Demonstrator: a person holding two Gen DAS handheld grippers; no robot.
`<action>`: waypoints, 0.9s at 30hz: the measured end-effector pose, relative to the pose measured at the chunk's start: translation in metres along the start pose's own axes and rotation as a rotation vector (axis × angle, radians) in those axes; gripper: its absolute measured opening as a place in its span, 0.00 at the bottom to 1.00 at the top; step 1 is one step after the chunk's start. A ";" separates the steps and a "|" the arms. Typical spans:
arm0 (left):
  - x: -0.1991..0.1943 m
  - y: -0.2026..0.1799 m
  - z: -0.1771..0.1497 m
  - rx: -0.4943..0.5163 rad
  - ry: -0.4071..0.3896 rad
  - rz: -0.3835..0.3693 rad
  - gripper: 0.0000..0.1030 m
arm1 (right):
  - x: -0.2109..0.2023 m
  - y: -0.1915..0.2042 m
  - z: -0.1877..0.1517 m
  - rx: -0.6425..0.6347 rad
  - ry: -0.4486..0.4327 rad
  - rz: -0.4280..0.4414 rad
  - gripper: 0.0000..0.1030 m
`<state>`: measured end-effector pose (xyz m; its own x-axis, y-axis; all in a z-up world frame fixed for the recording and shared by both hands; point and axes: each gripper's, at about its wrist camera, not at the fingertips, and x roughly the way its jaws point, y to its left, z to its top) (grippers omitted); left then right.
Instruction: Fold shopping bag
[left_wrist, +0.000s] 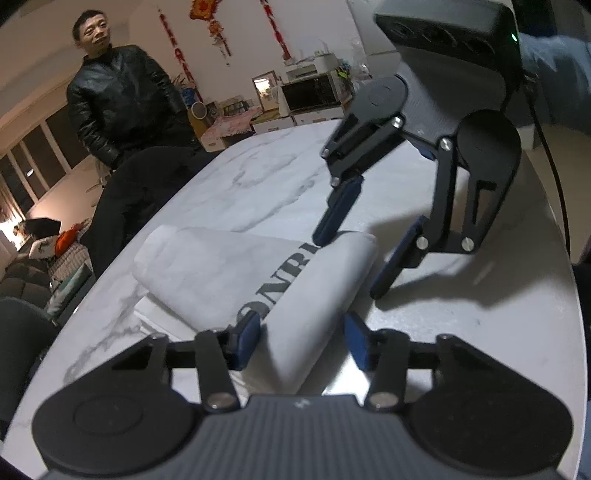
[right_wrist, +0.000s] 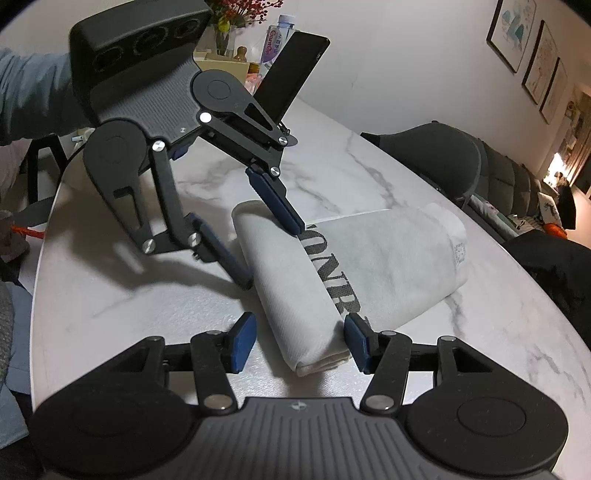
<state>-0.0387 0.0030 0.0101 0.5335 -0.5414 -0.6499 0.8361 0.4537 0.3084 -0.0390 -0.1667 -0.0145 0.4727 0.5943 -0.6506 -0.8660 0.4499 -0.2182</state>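
Note:
A white non-woven shopping bag (left_wrist: 207, 269) with dark lettering lies folded on the marble table (left_wrist: 258, 173), its near flap rolled over into a thick fold (right_wrist: 291, 295). My left gripper (left_wrist: 303, 341) is open, and one end of that fold lies between its blue pads (left_wrist: 247, 339). At the fold's other end my right gripper (right_wrist: 299, 341) is open as well and straddles the fold. Each gripper shows in the other's view: the right gripper (left_wrist: 347, 266) and the left gripper (right_wrist: 273, 258) both point down at the fold with their fingers spread.
A person in a black jacket (left_wrist: 114, 103) stands at the table's far side. A dark phone on a stand (right_wrist: 291, 74), a bottle (right_wrist: 279, 33) and flowers sit at one end. A dark chair (right_wrist: 436, 158) stands by the table edge. Bare marble surrounds the bag.

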 end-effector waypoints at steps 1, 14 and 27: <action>-0.001 0.002 -0.001 -0.010 -0.005 -0.005 0.43 | 0.000 -0.001 0.000 0.005 -0.002 0.003 0.52; -0.006 0.036 -0.012 -0.211 -0.053 -0.146 0.42 | -0.003 -0.012 -0.006 0.096 -0.058 0.038 0.52; -0.004 0.048 -0.014 -0.266 -0.060 -0.188 0.42 | -0.004 0.000 -0.008 0.031 -0.057 0.020 0.60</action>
<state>-0.0027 0.0374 0.0178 0.3862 -0.6704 -0.6336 0.8620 0.5068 -0.0108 -0.0423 -0.1742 -0.0173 0.4642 0.6400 -0.6123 -0.8706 0.4570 -0.1822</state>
